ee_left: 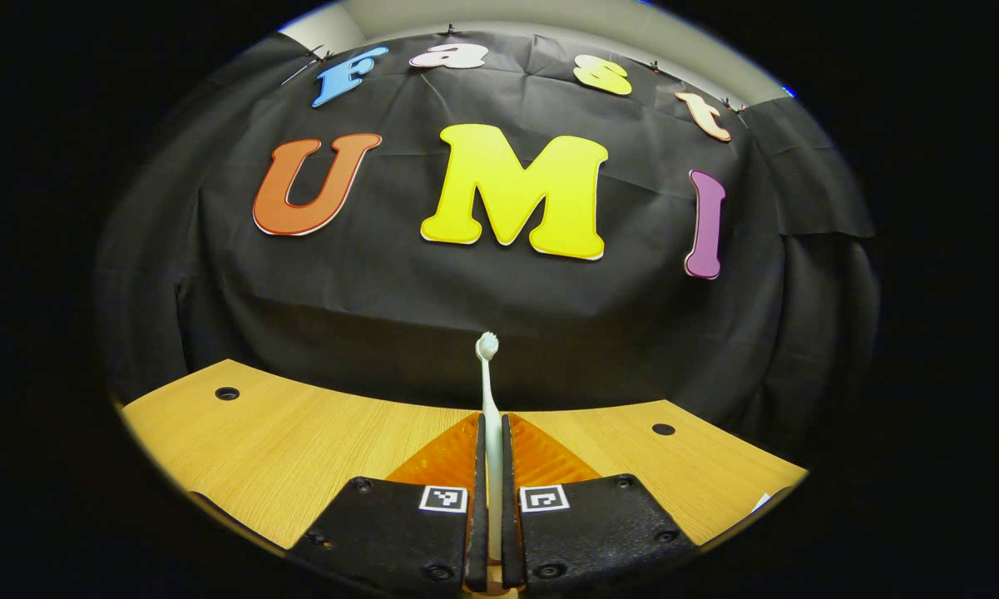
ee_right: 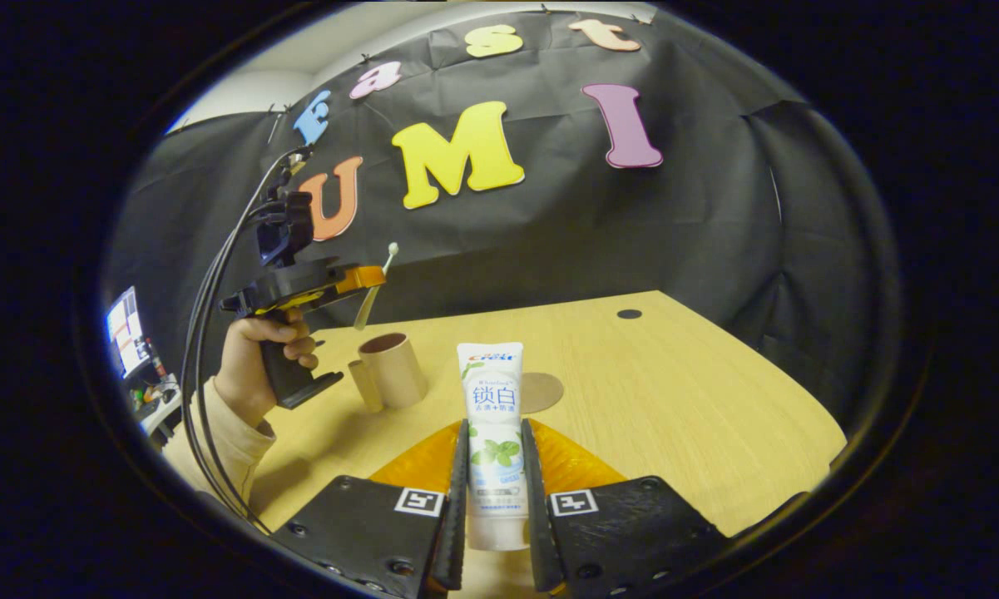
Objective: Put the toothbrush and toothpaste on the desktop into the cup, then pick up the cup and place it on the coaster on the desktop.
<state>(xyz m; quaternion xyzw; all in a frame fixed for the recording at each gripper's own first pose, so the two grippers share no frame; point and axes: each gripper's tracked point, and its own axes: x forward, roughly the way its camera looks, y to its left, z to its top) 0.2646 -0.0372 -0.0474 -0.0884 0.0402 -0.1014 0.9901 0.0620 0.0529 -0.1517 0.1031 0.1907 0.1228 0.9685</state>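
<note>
Wooden counter (ee_right: 674,391) carries a brown cup (ee_right: 393,368) and a round coaster (ee_right: 541,391), both ahead of the right claw (ee_right: 493,499) and set apart from each other. A toothpaste tube (ee_right: 491,433) is pinched upright between the right claw's nearly closed fingers. A toothbrush (ee_left: 489,416) is clamped by its handle in the left claw (ee_left: 491,499), bristles up and forward; in the right gripper view that left claw (ee_right: 358,279) is seen raised above the cup, brush (ee_right: 376,287) slanted. Risks judged: the thin handle could pivot in the grip and miss the narrow mouth; the light cup could be tipped by a slanted entry; the soft tube could slip or buckle if squeezed unevenly. Both claws converging on one cup invites collision.
</note>
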